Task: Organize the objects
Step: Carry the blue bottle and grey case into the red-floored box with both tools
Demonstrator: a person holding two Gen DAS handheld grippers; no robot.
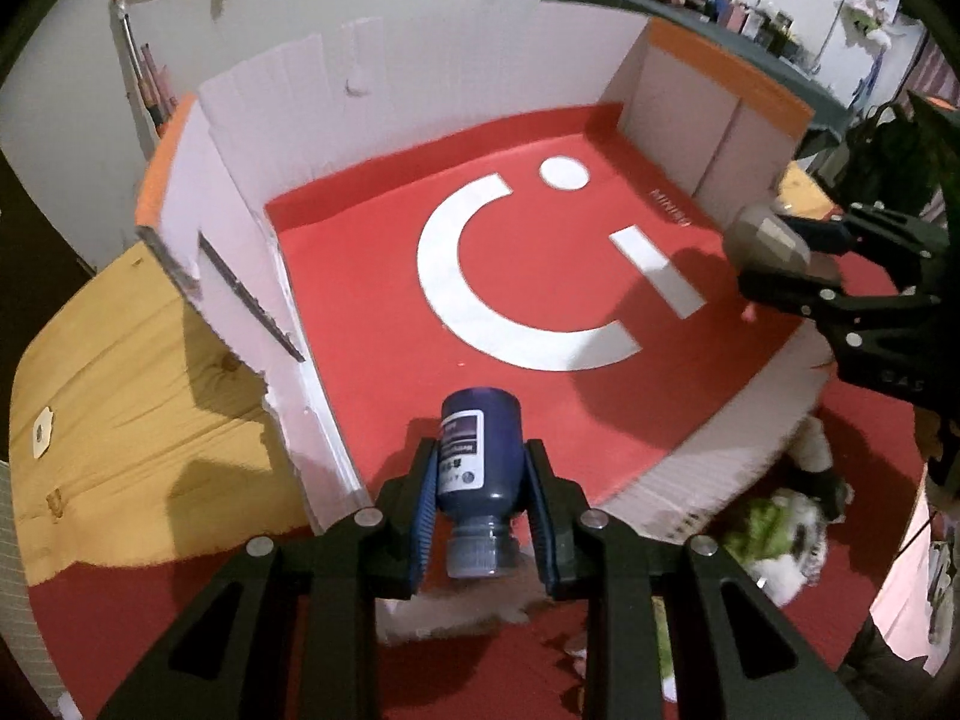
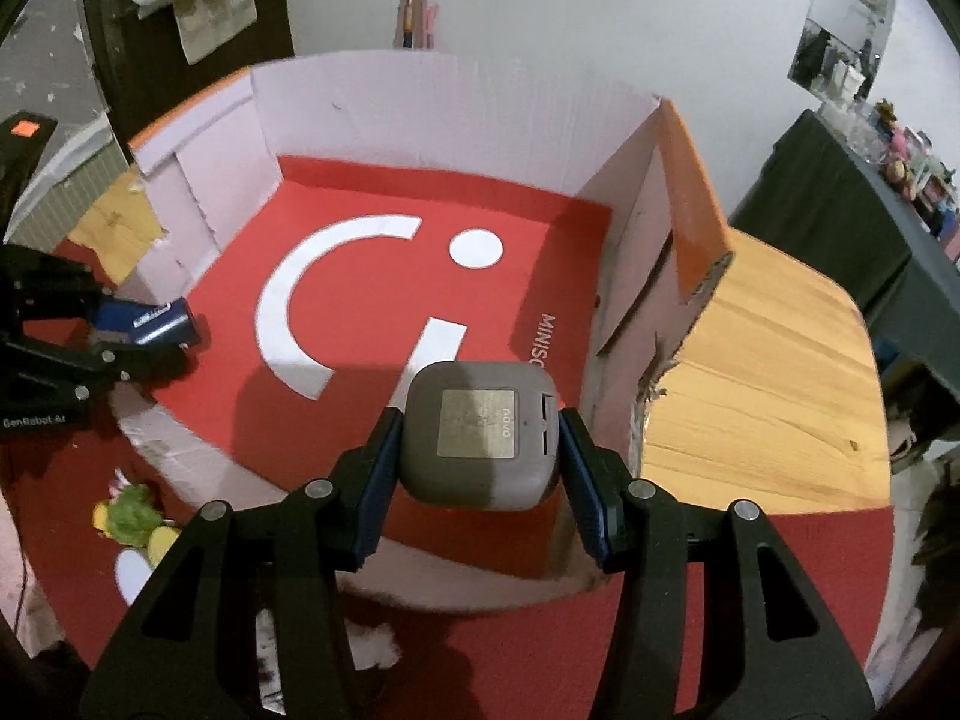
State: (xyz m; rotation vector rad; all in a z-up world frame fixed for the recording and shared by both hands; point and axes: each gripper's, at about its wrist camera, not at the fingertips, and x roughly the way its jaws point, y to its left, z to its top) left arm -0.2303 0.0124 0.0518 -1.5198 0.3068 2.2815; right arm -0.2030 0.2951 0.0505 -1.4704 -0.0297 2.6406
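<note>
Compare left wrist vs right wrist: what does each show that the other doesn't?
Left wrist only: the dark blue bottle's white label and ribbed cap, held between the left gripper's fingers with the cap toward the camera.

Right wrist only: the grey case's flat face with its square label, clamped in the right gripper, and the MINISO print on the box floor.

Both: the open cardboard box with its red floor and white smiley logo, the wooden table, a green plush toy outside the box, and each other's loaded gripper.

The box floor [image 2: 384, 324] reads "MINISO"; the grey case [image 2: 480, 438], "novo".
</note>
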